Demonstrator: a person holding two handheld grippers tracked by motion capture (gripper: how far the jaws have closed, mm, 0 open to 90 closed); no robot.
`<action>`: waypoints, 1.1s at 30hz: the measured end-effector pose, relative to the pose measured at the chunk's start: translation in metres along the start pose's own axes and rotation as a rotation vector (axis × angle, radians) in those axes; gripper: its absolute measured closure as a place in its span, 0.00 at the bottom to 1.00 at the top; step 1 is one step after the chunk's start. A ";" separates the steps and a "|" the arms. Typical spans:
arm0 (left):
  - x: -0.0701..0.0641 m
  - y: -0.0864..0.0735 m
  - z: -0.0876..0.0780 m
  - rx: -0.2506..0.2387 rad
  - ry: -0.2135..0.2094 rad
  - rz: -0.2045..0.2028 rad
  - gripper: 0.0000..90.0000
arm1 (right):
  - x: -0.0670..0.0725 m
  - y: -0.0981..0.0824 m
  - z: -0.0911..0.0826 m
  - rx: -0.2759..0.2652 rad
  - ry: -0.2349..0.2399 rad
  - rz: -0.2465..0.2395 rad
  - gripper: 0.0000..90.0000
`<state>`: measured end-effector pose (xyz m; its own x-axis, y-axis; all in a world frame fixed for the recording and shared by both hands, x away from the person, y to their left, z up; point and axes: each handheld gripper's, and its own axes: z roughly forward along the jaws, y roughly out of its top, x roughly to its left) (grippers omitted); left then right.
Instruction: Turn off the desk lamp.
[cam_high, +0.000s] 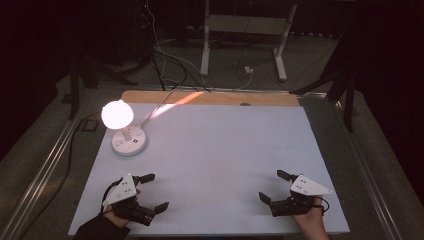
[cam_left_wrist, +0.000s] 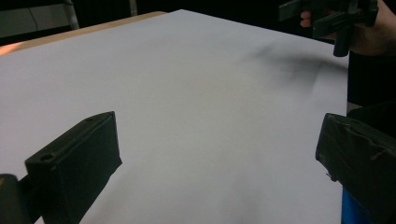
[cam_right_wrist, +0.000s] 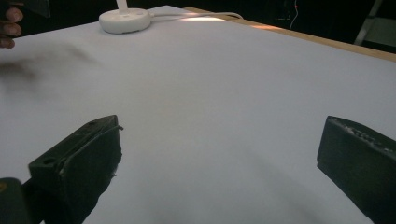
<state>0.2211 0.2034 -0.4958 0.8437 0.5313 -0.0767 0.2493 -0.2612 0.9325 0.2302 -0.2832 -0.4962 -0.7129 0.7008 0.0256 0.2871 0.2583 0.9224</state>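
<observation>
Both the left gripper (cam_high: 151, 192) and right gripper (cam_high: 273, 186) hovered wide open over the bare surface (cam_high: 225, 150), nothing grasped, likely needing a reach toward the lit lamp (cam_high: 125, 131).

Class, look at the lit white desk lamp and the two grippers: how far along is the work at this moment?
Done: the white desk lamp with a round base stands at the far left of the pale table top, its round head glowing. In hand: nothing; the left gripper and right gripper sit near the front edge, jaws open and empty. Left: any handling of the lamp, which neither gripper touches.
</observation>
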 end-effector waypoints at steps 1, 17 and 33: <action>0.000 0.000 0.000 0.004 -0.002 0.004 0.01 | 0.000 0.000 0.000 -0.001 0.001 0.001 0.00; -0.003 0.000 0.002 0.018 -0.018 0.017 0.01 | 0.000 0.002 0.000 0.010 0.027 0.001 0.00; -0.009 0.005 0.003 0.032 -0.052 0.046 0.01 | 0.003 0.004 -0.002 -0.011 0.029 -0.010 0.00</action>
<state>0.2160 0.1948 -0.4916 0.8781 0.4755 -0.0532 0.2243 -0.3109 0.9236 0.2278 -0.2815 -0.4918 -0.7339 0.6787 0.0275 0.2731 0.2578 0.9268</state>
